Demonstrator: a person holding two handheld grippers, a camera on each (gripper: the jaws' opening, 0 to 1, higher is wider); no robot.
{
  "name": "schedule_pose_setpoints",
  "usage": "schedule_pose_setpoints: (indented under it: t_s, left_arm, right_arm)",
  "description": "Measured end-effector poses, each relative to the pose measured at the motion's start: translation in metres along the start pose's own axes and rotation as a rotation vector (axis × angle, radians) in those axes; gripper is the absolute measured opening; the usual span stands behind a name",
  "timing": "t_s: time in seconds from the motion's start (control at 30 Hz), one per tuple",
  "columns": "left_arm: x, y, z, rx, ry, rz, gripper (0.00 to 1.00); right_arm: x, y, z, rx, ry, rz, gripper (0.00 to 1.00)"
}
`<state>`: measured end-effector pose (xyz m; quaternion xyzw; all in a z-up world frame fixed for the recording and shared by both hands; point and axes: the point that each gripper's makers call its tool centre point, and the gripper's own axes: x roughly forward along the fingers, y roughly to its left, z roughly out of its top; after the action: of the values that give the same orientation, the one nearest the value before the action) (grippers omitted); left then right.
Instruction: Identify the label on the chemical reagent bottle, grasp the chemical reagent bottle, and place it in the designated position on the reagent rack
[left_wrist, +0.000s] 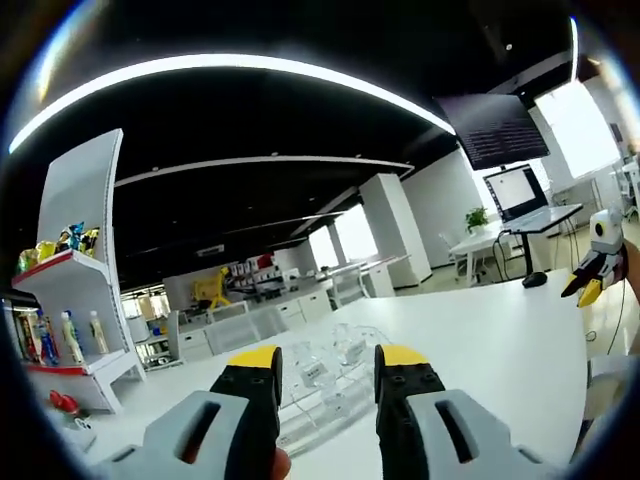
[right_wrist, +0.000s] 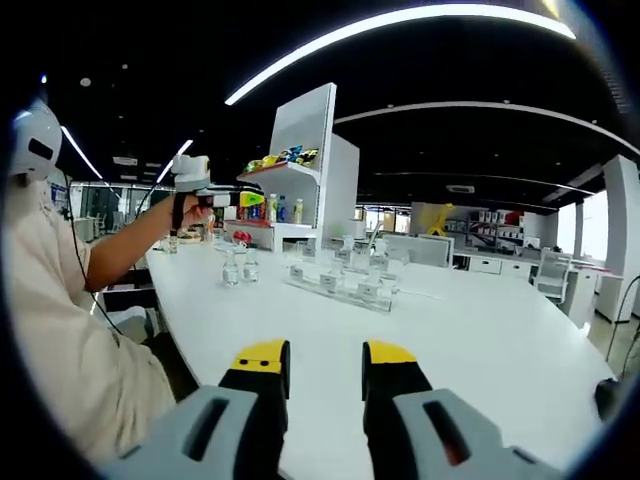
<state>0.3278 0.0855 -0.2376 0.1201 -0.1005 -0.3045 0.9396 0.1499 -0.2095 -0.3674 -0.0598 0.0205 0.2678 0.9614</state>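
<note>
The clear acrylic reagent rack (left_wrist: 330, 378) lies on the white table (left_wrist: 480, 330) just beyond my left gripper (left_wrist: 328, 362), whose yellow-tipped jaws stand open around nothing. In the right gripper view the same rack (right_wrist: 345, 281) sits mid-table with small clear bottles in it. Two clear reagent bottles (right_wrist: 240, 267) stand upright to its left. My right gripper (right_wrist: 325, 357) is open and empty, well short of the rack. The left gripper (right_wrist: 228, 192) hangs above the table's far left, held by a hand. The right gripper (left_wrist: 585, 285) enters from the right edge.
A white shelf unit (right_wrist: 315, 160) with coloured bottles and packets stands behind the table, seen also as the shelf unit (left_wrist: 75, 290) at the left. A person in a beige shirt (right_wrist: 60, 330) sits at the left. Desks and a monitor (left_wrist: 515, 190) lie beyond.
</note>
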Motion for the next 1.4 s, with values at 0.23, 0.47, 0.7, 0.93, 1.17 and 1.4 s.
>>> schedule_pose_setpoints:
  t_s: [0.23, 0.47, 0.7, 0.93, 1.17, 1.4]
  left_arm:
    - [-0.028, 0.004, -0.003, -0.006, -0.006, 0.027, 0.38]
    - [-0.055, 0.005, -0.010, -0.025, -0.010, 0.049, 0.38]
    - [-0.087, 0.011, -0.013, -0.025, -0.022, 0.095, 0.38]
    - [-0.112, 0.020, -0.010, -0.025, -0.036, 0.140, 0.38]
    - [-0.140, 0.020, -0.020, -0.043, -0.027, 0.203, 0.38]
    - [-0.168, 0.015, -0.039, -0.049, 0.007, 0.242, 0.38]
  right_arm:
    - [-0.004, 0.008, 0.004, -0.007, -0.015, 0.008, 0.29]
    - [-0.003, 0.016, 0.005, -0.014, -0.016, 0.020, 0.29]
    - [0.003, 0.022, 0.007, -0.023, -0.011, 0.032, 0.29]
    - [0.007, 0.026, 0.004, -0.031, 0.000, 0.042, 0.29]
    - [0.007, 0.024, 0.005, -0.034, -0.002, 0.047, 0.29]
    - [0.000, 0.023, 0.004, -0.040, -0.004, 0.039, 0.29]
